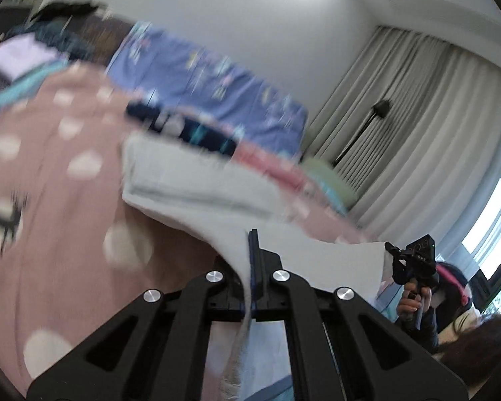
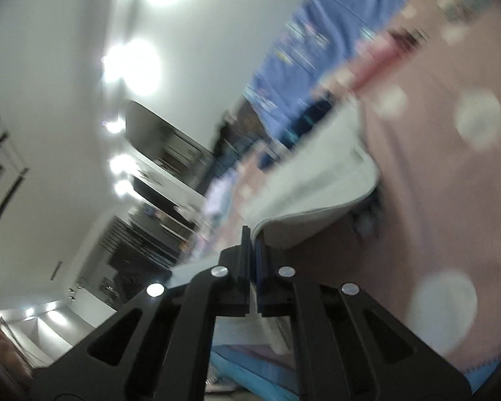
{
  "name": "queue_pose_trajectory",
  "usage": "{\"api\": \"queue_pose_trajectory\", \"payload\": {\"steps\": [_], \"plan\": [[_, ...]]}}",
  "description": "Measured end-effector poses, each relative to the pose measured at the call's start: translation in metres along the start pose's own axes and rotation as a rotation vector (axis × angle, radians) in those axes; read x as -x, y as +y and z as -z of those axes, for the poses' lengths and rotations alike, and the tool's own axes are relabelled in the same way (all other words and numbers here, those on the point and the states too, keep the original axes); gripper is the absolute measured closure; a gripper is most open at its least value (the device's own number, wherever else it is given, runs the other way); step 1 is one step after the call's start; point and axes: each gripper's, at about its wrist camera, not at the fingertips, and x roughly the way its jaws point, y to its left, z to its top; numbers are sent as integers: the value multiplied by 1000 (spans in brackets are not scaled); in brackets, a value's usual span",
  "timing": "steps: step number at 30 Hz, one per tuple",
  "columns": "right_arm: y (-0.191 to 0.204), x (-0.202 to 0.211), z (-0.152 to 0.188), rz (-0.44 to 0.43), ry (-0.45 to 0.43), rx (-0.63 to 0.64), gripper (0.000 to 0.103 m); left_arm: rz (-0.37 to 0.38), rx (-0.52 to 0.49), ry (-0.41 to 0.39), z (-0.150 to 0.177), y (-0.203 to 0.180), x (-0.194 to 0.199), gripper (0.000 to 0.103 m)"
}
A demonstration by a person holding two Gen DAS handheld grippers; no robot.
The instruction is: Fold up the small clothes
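Observation:
A small white garment (image 1: 197, 193) hangs lifted above a pink bedspread with white dots (image 1: 50, 173). My left gripper (image 1: 252, 250) is shut on one edge of it; cloth runs down between the jaws. My right gripper (image 2: 252, 244) is shut on another edge of the same white garment (image 2: 320, 187). In the left wrist view the right gripper (image 1: 414, 260) shows at the far right, gripping the cloth's corner. Both views are motion-blurred.
A blue patterned pillow (image 1: 210, 80) lies at the head of the bed. Dark blue and pink clothes (image 1: 183, 127) lie behind the white one. A lilac folded item (image 1: 20, 53) sits far left. Curtains (image 1: 417, 127) and a window stand to the right.

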Motion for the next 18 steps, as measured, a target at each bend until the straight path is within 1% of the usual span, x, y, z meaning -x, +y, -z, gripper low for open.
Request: {"api": "queue_pose_trajectory", "payload": {"steps": [1, 4, 6, 7, 9, 10, 11, 13, 16, 18], "plan": [[15, 6, -7, -21, -26, 35, 101, 7, -26, -32, -6, -12, 8, 102], [46, 28, -11, -16, -65, 137, 101, 15, -68, -93, -8, -33, 35, 102], [58, 46, -9, -34, -92, 179, 101, 24, -76, -126, 0, -43, 54, 102], [62, 59, -5, -52, -110, 196, 101, 21, -80, -144, 6, -47, 67, 102], [67, 82, 2, -59, -145, 223, 101, 13, -84, -169, 18, -56, 84, 102], [72, 101, 10, -35, -174, 258, 101, 16, -87, -170, 23, -57, 88, 102], [72, 104, 12, -21, -173, 260, 101, 16, -92, -167, 27, -57, 90, 101], [60, 94, 8, 43, -150, 229, 101, -4, -84, -146, 31, -54, 84, 101], [34, 72, 4, 52, -122, 139, 101, -17, -41, -92, 28, -41, 60, 102], [24, 62, 1, 78, -120, 120, 101, -20, -37, -67, 27, -36, 45, 102]]}}
